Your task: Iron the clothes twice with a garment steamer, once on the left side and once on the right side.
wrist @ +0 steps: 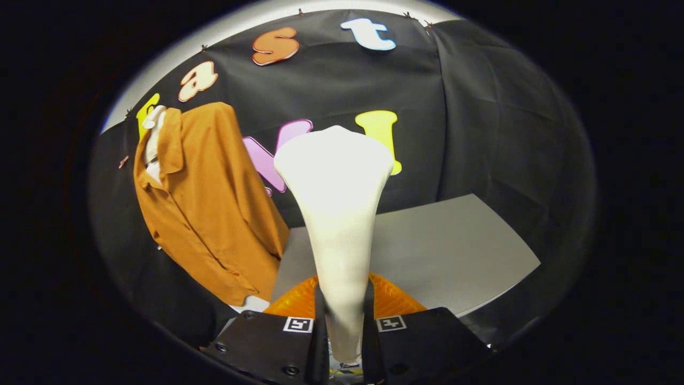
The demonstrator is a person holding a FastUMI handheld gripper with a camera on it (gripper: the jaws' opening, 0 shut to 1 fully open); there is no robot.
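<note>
Steamer (335, 214) — a white garment steamer with a flared head — stands upright between the fingers of the tool (344, 321), which is clenched on its narrow handle from both sides. Off to its left hangs the orange shirt (206, 208) on a pale bust form (153, 140), against the black booth wall. Beyond the fingers lies the grey counter (443, 251) — bare on top.

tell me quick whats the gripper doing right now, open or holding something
Gripper: shut on the garment steamer, both fingers pressing its handle, the head standing up ahead of them, to the right of the orange shirt.
</note>
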